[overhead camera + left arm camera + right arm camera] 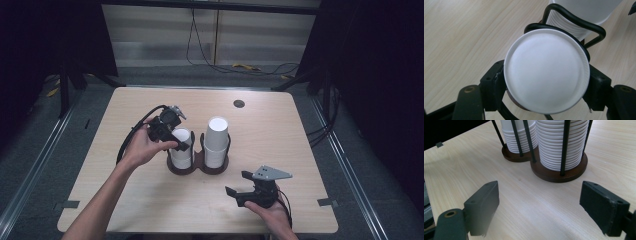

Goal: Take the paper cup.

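Note:
A dark holder (197, 169) of black wire on a brown base stands mid-table with two stacks of upside-down white paper cups. My left gripper (181, 142) reaches down on the left stack (181, 154). In the left gripper view its jaws (546, 86) press on both sides of the top cup (546, 67), whose flat bottom faces the camera. The taller right stack (217, 140) stands beside it (584, 12). My right gripper (237, 183) rests low near the table's front right, open and holding nothing. In its own view (544, 205) both stacks (559, 145) stand ahead of it.
The light wooden table (280, 145) has a small round dark grommet (239, 103) near its far edge. Bare wood lies left and right of the holder. Dark curtains and metal rails flank the table, and cables (245, 67) lie on the floor beyond it.

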A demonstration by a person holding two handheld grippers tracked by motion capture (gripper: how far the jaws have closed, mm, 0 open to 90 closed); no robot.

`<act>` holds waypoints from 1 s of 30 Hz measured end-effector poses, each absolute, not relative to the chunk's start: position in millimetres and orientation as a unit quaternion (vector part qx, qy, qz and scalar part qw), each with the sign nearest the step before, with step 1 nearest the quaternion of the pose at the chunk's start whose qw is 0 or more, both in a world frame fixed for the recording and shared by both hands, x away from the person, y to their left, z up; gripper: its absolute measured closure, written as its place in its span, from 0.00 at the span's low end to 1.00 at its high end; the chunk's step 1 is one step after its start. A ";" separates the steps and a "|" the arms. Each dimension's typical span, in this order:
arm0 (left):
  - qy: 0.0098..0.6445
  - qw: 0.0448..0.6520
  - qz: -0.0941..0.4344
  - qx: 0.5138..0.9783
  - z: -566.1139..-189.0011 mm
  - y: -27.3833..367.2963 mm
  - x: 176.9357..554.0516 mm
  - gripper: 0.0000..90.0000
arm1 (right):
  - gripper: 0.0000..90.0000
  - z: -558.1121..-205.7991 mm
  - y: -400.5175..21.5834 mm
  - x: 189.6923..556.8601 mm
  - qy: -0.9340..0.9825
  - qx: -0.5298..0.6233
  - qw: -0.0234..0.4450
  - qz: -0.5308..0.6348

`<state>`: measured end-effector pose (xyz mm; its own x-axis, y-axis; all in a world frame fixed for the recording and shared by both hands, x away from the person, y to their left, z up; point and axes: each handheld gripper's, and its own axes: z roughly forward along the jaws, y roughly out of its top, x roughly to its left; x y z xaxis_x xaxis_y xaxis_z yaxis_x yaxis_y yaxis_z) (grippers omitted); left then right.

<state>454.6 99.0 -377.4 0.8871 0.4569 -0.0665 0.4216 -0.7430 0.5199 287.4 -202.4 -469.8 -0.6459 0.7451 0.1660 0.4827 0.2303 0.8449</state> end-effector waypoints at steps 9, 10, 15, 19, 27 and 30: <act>0.227 0.275 0.042 0.933 -374.4 100.7 452.8 0.35 | 0.18 -470.2 -202.1 287.7 0.773 0.399 0.136 0.474; 0.235 0.281 0.043 0.929 -373.9 101.1 451.5 0.35 | 0.18 -470.3 -202.2 287.7 0.773 0.398 0.136 0.474; 0.227 0.280 0.043 0.932 -371.5 101.6 450.5 0.36 | 0.18 -470.3 -202.3 287.7 0.772 0.400 0.136 0.475; 0.219 0.281 0.045 0.933 -368.4 101.6 449.6 0.36 | 0.18 -470.3 -202.1 287.6 0.772 0.400 0.135 0.474; 0.223 0.296 0.047 0.928 -360.2 105.2 447.1 0.37 | 0.18 -470.3 -201.9 287.8 0.772 0.401 0.134 0.474; 0.220 0.301 0.051 0.926 -357.5 106.9 445.9 0.37 | 0.18 -470.4 -201.7 287.7 0.772 0.401 0.134 0.475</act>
<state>445.9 106.9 -357.5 0.8976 0.4393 -0.0379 0.3776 -0.7215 0.5804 287.7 -201.7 -470.4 -0.6418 0.7470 0.1734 0.4920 0.2276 0.8403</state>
